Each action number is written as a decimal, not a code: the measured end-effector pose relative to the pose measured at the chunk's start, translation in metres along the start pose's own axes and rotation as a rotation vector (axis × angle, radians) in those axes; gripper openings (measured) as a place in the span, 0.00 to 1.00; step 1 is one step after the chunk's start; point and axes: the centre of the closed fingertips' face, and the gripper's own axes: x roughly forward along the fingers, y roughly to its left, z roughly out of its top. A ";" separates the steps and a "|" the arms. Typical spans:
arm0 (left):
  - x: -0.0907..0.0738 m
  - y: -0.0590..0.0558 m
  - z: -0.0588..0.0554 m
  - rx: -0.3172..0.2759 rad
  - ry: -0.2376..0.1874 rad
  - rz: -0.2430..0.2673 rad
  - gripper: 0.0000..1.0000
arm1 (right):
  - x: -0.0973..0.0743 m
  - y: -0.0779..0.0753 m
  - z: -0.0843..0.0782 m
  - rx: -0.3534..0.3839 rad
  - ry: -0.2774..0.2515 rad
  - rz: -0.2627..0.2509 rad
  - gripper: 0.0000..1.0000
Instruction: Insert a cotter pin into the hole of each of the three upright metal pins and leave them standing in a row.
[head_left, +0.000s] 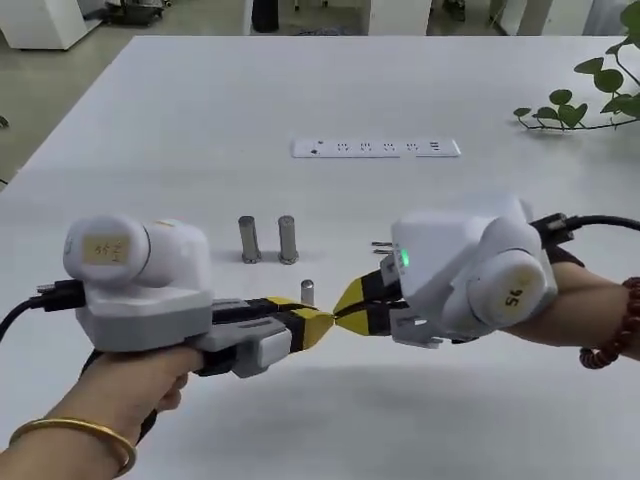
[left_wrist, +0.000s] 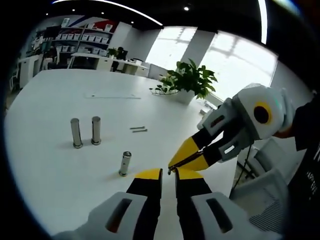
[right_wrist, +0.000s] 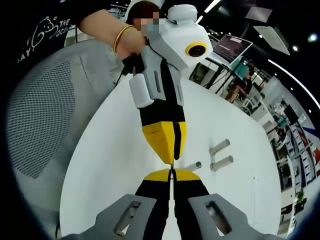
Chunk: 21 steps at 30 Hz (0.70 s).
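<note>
Three upright metal pins stand on the white table: two side by side (head_left: 250, 240) (head_left: 288, 240) and a shorter one (head_left: 308, 292) nearer me; in the left gripper view they are the pair (left_wrist: 76, 132) (left_wrist: 96, 130) and the single pin (left_wrist: 124, 163). My left gripper (head_left: 325, 322) and right gripper (head_left: 345, 308) meet tip to tip above the table in front of the short pin. A thin cotter pin (right_wrist: 171, 172) runs between the right gripper's (right_wrist: 171, 175) shut jaws and reaches the left gripper's tip (right_wrist: 172, 160). The left gripper's (left_wrist: 169, 173) jaws stand a narrow slit apart around that pin's end.
Two more cotter pins (head_left: 383, 247) lie on the table right of the pin pair. A white power strip (head_left: 376, 148) lies further back. A potted plant's leaves (head_left: 600, 95) reach in at the far right corner. A mesh chair (right_wrist: 45, 125) stands at the table's edge.
</note>
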 end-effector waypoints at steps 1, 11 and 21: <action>0.000 -0.001 0.000 0.000 0.002 -0.003 0.04 | 0.000 0.000 0.001 -0.001 -0.001 0.000 0.00; 0.000 -0.002 -0.003 -0.003 0.010 -0.009 0.00 | 0.000 0.003 0.003 0.015 -0.010 0.004 0.00; -0.001 -0.005 -0.001 0.075 0.006 -0.022 0.00 | -0.001 0.002 0.004 0.024 -0.016 -0.003 0.00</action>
